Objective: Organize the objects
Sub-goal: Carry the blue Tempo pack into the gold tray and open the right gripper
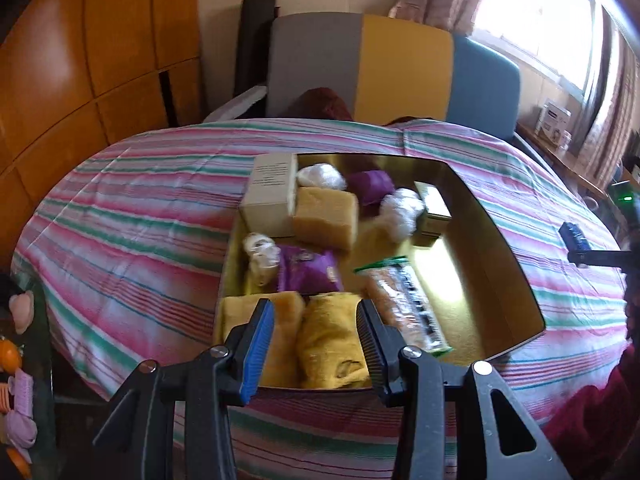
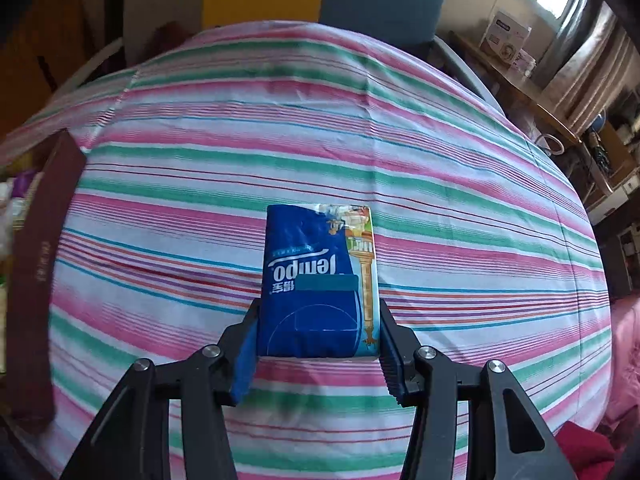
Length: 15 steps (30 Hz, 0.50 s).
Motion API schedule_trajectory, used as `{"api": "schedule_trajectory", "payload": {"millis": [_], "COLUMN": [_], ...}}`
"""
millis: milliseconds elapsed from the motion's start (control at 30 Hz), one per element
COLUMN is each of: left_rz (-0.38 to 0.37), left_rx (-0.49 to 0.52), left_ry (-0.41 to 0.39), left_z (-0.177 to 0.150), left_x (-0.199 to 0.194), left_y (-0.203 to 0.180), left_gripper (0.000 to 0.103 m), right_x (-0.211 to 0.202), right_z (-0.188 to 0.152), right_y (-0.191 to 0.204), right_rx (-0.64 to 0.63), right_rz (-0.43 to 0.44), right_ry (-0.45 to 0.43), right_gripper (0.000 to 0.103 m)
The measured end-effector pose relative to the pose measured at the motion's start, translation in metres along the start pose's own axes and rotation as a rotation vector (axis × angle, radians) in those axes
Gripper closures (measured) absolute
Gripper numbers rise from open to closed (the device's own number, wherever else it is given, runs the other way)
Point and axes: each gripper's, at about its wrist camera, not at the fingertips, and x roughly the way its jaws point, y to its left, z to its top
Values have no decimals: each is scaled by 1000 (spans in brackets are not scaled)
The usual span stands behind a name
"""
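The right tool (image 2: 318,344) is clamping the blue tissue pack (image 2: 318,280), likely bound for the box (image 1: 500,248), while the left tool (image 1: 318,344) is hanging open and empty over it.

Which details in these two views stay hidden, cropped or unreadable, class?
- Left wrist view: text on the beige box is too small.
- Left wrist view: yellow towel partly hidden by the left hand-held gripper.
- Right wrist view: tissue pack sides covered by the right hand-held gripper.
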Motion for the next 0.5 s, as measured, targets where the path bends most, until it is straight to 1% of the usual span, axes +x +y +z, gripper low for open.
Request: {"api": "schedule_trajectory", "payload": {"millis": [100, 200, 267, 333, 400, 500], "left_rz": [12, 19, 22, 22, 26, 41], "left_rx": [-25, -41, -48, -52, -57, -63], "left_ry": [-2, -11, -16, -21, -27, -26], "left_z": [-1, -2, -2, -1, 0, 0], "left_x": [-1, -4, -5, -6, -7, -7], "left_y": [10, 16, 19, 20, 22, 24], "left_gripper": [60, 60, 60, 59, 58, 54], "right_x": [-30, -61, -73, -83, -83, -68], "right_z": [-1, -6, -7, -10, -11, -11], "right_y": [44, 97, 131, 164, 196, 234], "right_rx": [-54, -111, -154, -182, -232, -258], "right_rz": [77, 190, 245, 309, 335, 323], "right_ry": [-48, -95, -120, -125, -118, -69], "right_gripper": [51, 51, 50, 50, 50, 50]}}
